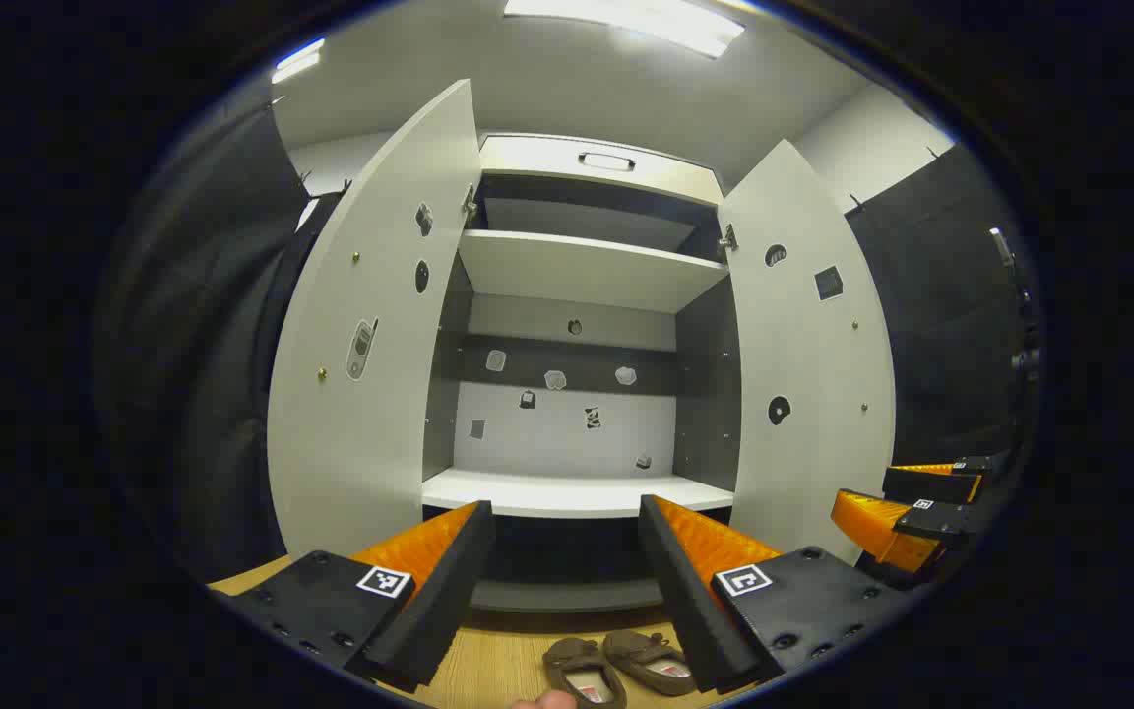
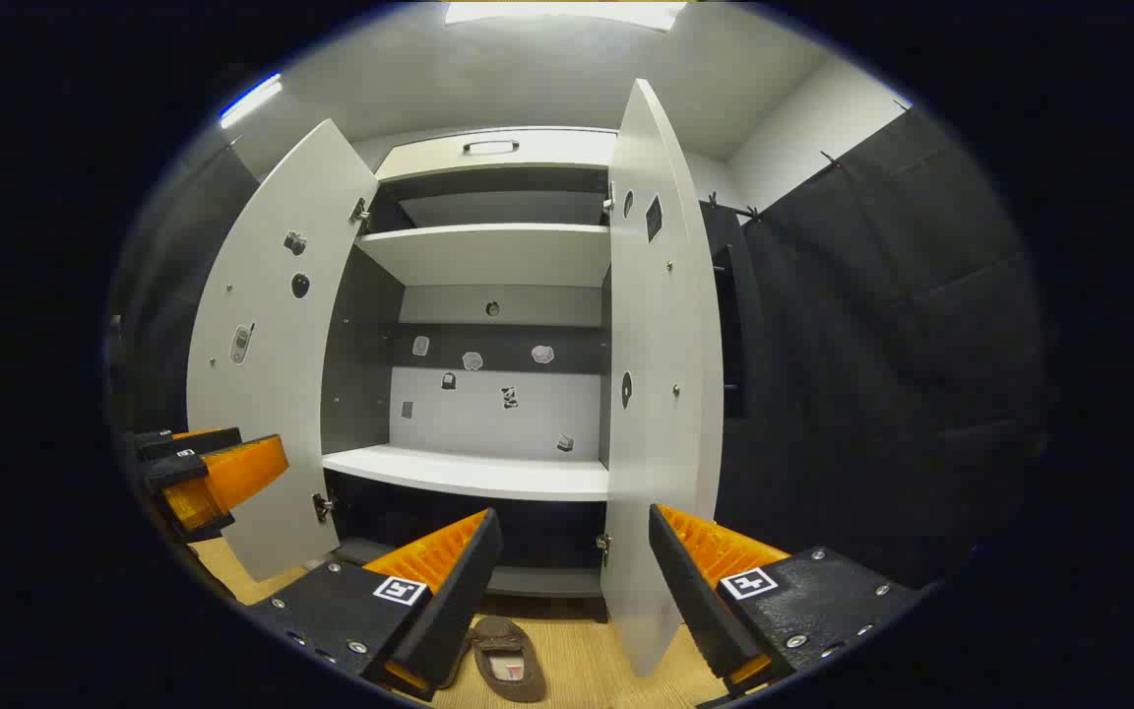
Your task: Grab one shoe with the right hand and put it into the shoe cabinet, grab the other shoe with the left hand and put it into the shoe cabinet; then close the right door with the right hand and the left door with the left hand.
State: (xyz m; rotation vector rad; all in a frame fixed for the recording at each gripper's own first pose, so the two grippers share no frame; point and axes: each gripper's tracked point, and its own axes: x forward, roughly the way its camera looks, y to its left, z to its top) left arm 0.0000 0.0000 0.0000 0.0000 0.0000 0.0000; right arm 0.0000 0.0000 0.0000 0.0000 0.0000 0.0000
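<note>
Both views low — facing open cabinet [image 1: 577, 325]

Left gripper [image 1: 565, 551] held with jaws apart, empty, facing the tall white two-door shoe cabinet [image 1: 577, 271]. Left door [image 1: 370, 335] and right door [image 1: 808, 374] both swung open. Two brown slip-on shoes [image 1: 616, 665] side by side on the wooden floor [image 1: 488, 675] beneath. Right gripper [image 1: 912, 512] at right edge.

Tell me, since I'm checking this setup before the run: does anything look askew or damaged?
Nothing stands out. Both cabinet doors hang open, the shelves look intact, and the two shoes lie side by side on the floor in front.
</note>
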